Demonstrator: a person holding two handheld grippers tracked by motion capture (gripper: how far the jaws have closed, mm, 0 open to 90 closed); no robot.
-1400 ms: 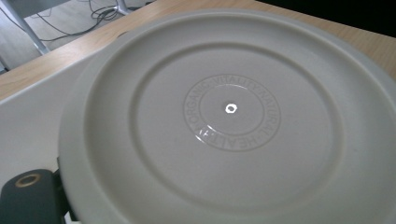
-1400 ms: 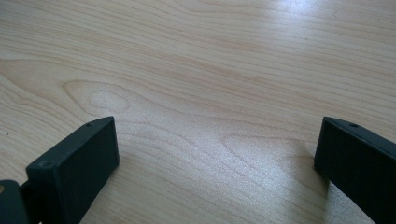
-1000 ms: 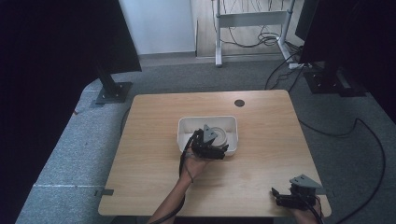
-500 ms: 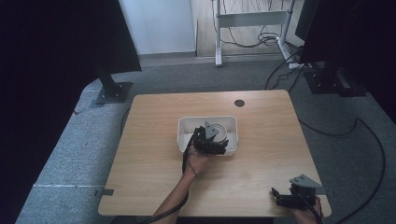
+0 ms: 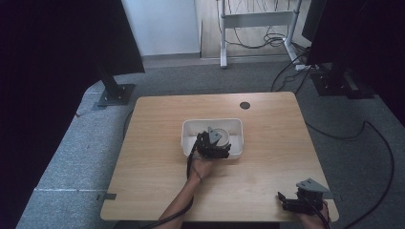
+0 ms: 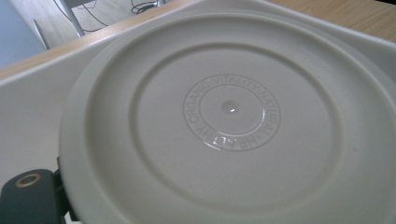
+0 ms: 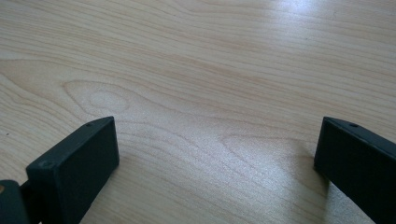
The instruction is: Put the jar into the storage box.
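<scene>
A round white disc (image 6: 229,116) with raised lettering around its centre lies in a white rectangular tray (image 5: 191,126) at the middle of the wooden table (image 5: 157,157). In the high view the disc (image 5: 223,132) is partly covered by my left gripper (image 5: 214,141), which reaches into the tray from the near side. In the left gripper view one black jaw sits at the disc's rim at bottom left and the other is hidden. My right gripper (image 5: 286,200) rests at the table's near right corner. Its jaws stand wide apart over bare wood (image 7: 215,93).
The table has a small dark round hole (image 5: 245,105) near its far edge. Black stands (image 5: 114,93) and cables (image 5: 363,129) lie on the grey carpet around it. A white metal frame (image 5: 258,19) stands beyond the table.
My left gripper has edged a little farther over the tray and the disc. The right gripper has not moved.
</scene>
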